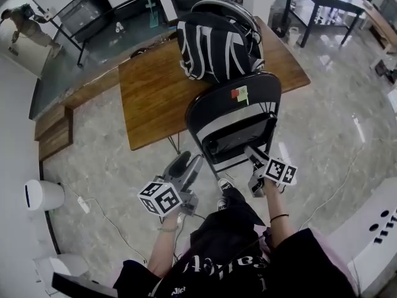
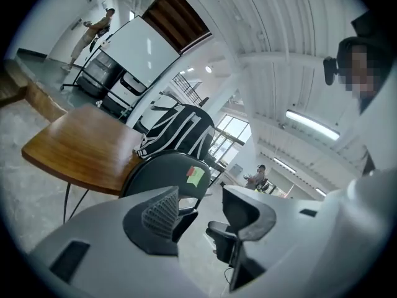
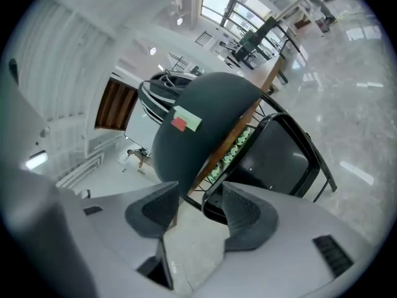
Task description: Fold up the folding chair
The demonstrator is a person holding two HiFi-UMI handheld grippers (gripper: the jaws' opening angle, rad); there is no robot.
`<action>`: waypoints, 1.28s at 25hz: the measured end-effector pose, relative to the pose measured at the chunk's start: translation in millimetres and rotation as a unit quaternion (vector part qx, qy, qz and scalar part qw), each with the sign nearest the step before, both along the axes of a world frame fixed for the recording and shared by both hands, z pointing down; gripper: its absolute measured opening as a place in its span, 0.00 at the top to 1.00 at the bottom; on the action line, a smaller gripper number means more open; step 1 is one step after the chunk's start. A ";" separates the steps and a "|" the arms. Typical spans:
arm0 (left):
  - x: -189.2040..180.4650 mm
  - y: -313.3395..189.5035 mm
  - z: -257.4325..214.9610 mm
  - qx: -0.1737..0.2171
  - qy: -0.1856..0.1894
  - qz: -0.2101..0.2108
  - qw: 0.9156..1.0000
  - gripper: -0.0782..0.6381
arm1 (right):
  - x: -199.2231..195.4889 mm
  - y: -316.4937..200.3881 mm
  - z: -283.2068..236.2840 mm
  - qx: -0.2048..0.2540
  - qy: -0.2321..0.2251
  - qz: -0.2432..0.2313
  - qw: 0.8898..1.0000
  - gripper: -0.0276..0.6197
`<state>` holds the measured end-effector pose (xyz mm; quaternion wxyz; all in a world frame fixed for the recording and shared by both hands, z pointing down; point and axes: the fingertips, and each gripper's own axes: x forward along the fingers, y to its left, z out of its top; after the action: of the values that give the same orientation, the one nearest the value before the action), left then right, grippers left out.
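The black folding chair stands in front of me at a wooden table, its rounded backrest marked with a red and green sticker. Its seat is tilted up toward the backrest. My right gripper is at the seat's front edge, jaws open; in the right gripper view the seat rim lies just beyond the gripper, close to one pad. My left gripper hangs left of the chair, open and empty. In the left gripper view the backrest shows past the gripper.
A black-and-white striped backpack lies on the table behind the chair. My shoes are just below the chair. A white canister and a floor cable lie left. Dark desks stand far right; white furniture near right.
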<state>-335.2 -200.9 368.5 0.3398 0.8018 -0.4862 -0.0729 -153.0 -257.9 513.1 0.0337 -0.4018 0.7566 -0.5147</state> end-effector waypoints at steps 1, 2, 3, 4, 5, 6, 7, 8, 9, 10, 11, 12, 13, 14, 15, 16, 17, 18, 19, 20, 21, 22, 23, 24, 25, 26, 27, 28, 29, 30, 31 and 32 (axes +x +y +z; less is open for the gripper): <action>3.8 8.9 -1.9 0.001 0.004 0.002 1.000 0.58 | 1.5 8.0 -14.3 0.013 -0.006 -0.001 1.000 0.60; 7.8 18.0 -3.0 0.002 0.003 0.004 1.000 0.59 | 2.9 16.4 -28.3 0.024 -0.013 -0.001 1.000 0.60; 12.2 27.1 -3.7 0.003 0.001 0.005 1.000 0.59 | 4.5 25.0 -41.5 0.036 -0.017 -0.003 0.999 0.60; 16.7 36.1 -4.4 0.004 -0.002 0.006 1.000 0.60 | 6.1 34.0 -53.8 0.047 -0.019 -0.005 0.999 0.60; 21.0 44.9 -5.4 0.004 -0.002 0.006 1.000 0.60 | 7.4 43.2 -65.3 0.057 -0.019 -0.009 0.998 0.60; 25.0 53.6 -6.7 0.005 0.000 0.006 1.000 0.61 | 8.2 52.3 -75.7 0.068 -0.017 -0.013 0.997 0.60; 28.7 61.7 -8.0 0.004 0.004 0.005 1.000 0.62 | 8.8 60.8 -84.6 0.078 -0.014 -0.017 0.997 0.60; 32.4 68.9 -9.3 0.005 0.006 0.005 1.000 0.63 | 9.5 68.3 -91.9 0.087 -0.011 -0.020 0.996 0.61; 36.6 75.3 -10.6 0.005 0.006 0.005 1.000 0.64 | 10.2 74.8 -97.9 0.095 -0.010 -0.022 0.995 0.61; 41.2 81.6 -11.6 0.005 0.004 0.006 1.000 0.64 | 10.4 81.6 -103.2 0.101 -0.012 -0.025 0.995 0.61; 46.4 88.3 -12.5 0.006 0.001 0.007 1.000 0.64 | 10.4 89.0 -108.0 0.105 -0.015 -0.028 0.994 0.61; 52.0 95.1 -13.3 0.006 -0.001 0.007 1.000 0.65 | 11.1 96.8 -112.1 0.110 -0.018 -0.031 0.993 0.61; 57.9 102.0 -14.4 0.006 0.000 0.006 1.000 0.66 | 12.5 105.0 -115.9 0.115 -0.018 -0.035 0.993 0.61; 63.9 109.2 -16.0 0.007 0.003 0.003 1.000 0.68 | 14.5 113.8 -119.5 0.120 -0.016 -0.041 0.992 0.61; 70.0 116.9 -17.9 0.009 0.008 -0.002 1.000 0.71 | 17.1 123.5 -123.0 0.125 -0.012 -0.048 0.991 0.62; 76.0 125.5 -20.0 0.011 0.013 -0.008 1.000 0.73 | 20.0 134.0 -126.7 0.130 -0.008 -0.055 0.990 0.63; 81.9 135.3 -21.7 0.013 0.017 -0.016 1.000 0.75 | 23.2 145.6 -130.5 0.134 -0.006 -0.062 0.989 0.64; 88.2 146.0 -22.4 0.014 0.020 -0.024 0.999 0.77 | 27.0 158.1 -134.2 0.138 -0.004 -0.068 0.988 0.66; 95.3 157.6 -22.2 0.014 0.019 -0.032 0.999 0.79 | 31.8 171.2 -137.6 0.142 -0.002 -0.073 0.987 0.68; 103.4 169.7 -21.4 0.014 0.015 -0.039 0.999 0.82 | 37.6 184.5 -140.8 0.146 0.001 -0.077 0.986 0.70; 112.6 182.2 -20.3 0.014 0.009 -0.045 0.999 0.85 | 44.3 197.7 -143.8 0.150 0.005 -0.080 0.985 0.74; 122.9 195.0 -19.6 0.014 0.003 -0.048 0.999 0.88 | 51.8 210.9 -146.6 0.154 0.008 -0.082 0.985 0.78; 134.0 208.5 -19.6 0.015 -0.002 -0.050 0.999 0.88 | 59.5 224.5 -149.3 0.157 0.010 -0.084 0.984 0.81; 145.4 222.7 -20.5 0.016 -0.005 -0.051 0.999 0.89 | 66.8 238.6 -151.8 0.160 0.012 -0.087 0.983 0.85; 156.1 236.9 -22.0 0.019 -0.009 -0.052 0.998 0.89 | 73.3 252.9 -153.9 0.162 0.015 -0.091 0.983 0.87; 165.6 250.4 -23.9 0.023 -0.014 -0.054 0.998 0.89 | 78.5 266.4 -156.0 0.165 0.019 -0.096 0.981 0.89; 173.5 262.5 -26.2 0.026 -0.020 -0.057 0.998 0.89 | 82.4 278.6 -158.1 0.168 0.024 -0.102 0.980 0.91; 180.3 273.4 -28.8 0.029 -0.025 -0.061 0.997 0.89 | 85.6 289.4 -160.3 0.173 0.030 -0.109 0.978 0.92; 186.6 283.7 -31.4 0.031 -0.030 -0.064 0.997 0.89 | 88.2 299.3 -162.7 0.178 0.035 -0.115 0.977 0.92; 192.3 293.9 -33.8 0.032 -0.035 -0.066 0.997 0.89 | 90.5 308.5 -165.2 0.182 0.038 -0.120 0.975 0.92; 197.2 304.2 -35.6 0.033 -0.041 -0.068 0.996 0.89 | 92.3 317.2 -167.9 0.186 0.038 -0.123 0.974 0.93; 201.0 314.2 -36.9 0.033 -0.049 -0.069 0.996 0.89 | 93.5 325.1 -170.6 0.189 0.037 -0.125 0.973 0.93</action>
<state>-134.2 113.4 331.6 0.2830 0.7799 -0.5536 -0.0724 -59.5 67.2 342.5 0.0164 -0.3090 0.8851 -0.3477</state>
